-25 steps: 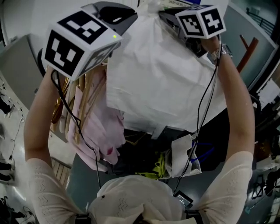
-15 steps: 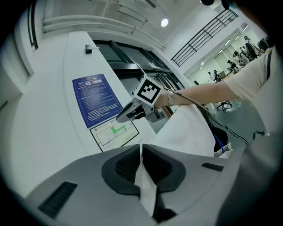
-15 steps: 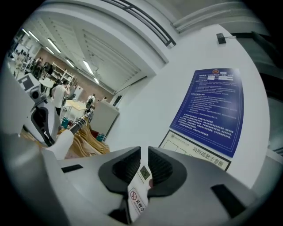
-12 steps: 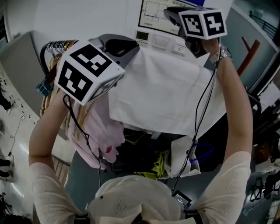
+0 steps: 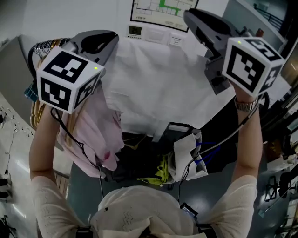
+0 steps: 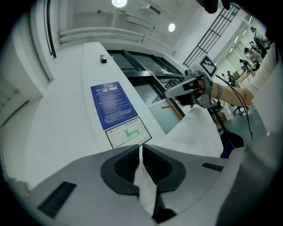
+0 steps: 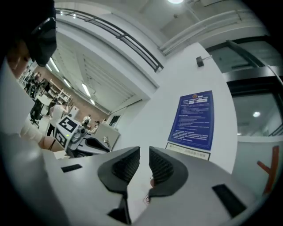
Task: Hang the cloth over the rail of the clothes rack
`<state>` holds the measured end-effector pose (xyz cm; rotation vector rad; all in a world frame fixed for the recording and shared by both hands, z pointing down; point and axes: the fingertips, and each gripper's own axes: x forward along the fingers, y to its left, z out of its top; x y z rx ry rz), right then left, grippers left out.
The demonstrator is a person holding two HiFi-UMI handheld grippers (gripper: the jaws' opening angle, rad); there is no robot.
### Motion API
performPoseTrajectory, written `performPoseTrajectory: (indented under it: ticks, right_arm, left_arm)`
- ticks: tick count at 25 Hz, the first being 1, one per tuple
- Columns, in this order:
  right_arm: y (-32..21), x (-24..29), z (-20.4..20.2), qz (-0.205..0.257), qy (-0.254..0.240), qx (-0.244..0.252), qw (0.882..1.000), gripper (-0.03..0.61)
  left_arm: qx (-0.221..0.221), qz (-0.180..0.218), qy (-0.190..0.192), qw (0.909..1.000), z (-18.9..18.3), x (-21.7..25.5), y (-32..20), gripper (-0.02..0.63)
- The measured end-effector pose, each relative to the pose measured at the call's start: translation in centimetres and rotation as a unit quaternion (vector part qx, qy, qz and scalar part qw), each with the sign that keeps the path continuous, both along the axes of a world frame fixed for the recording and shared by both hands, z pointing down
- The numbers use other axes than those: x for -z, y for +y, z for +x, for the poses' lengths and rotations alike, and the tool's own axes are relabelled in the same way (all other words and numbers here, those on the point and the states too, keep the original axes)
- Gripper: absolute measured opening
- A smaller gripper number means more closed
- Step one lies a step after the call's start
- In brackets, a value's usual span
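Note:
The white cloth hangs spread out in front of me, and whatever bears it is hidden beneath it. My left gripper is shut on the cloth's upper left edge, and a pinched fold shows between its pads. My right gripper is up at the top right, apart from the cloth's right corner. Its jaws stand slightly apart with nothing between them, only the wall beyond. From the left gripper view the right gripper hovers just above the cloth's far corner.
A bundle of metal hanger hooks, wooden hangers and a pink garment hang at the left. Wall panels are straight ahead. White bags and a yellow item lie on the floor below the cloth.
The cloth has come down from high up and now hangs lower and flatter. My right gripper has swung to the right, off the cloth's corner. My left gripper has sunk, still gripping.

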<state>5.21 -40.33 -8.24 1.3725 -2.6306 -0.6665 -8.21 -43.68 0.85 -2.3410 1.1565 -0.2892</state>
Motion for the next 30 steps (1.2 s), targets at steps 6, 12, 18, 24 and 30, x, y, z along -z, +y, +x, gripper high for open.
performPoseTrajectory:
  ticks: [6,12,18,24,30]
  right_arm:
    - [6.6,-7.0,8.9,0.027,-0.121,-0.055,0.991,0.069]
    - [9.0,-12.4,15.4,-0.004,-0.153,-0.142,0.978,0.075]
    - [8.8,-14.0,18.4,-0.025,-0.188,-0.131,0.973,0.101]
    - [7.8,-14.3,20.0,-0.054,-0.239,-0.115,0.963,0.101]
    - [7.2,-14.6,19.7,-0.060,-0.207,-0.101,0.971,0.100]
  left_arm:
    - [0.051,-0.006,0.131,0.9900,-4.5,-2.0,1.3,0.025]
    - [0.069,-0.063,0.202,0.9750,-4.7,-5.5,1.9,0.089]
    - [0.081,-0.106,0.247,0.9599,-5.7,-7.0,-0.8,0.124]
    - [0.036,-0.133,0.243,0.9603,-4.9,-7.6,-1.0,0.126]
    - [0.007,-0.134,0.269,0.9537,-4.4,-7.0,-0.6,0.023]
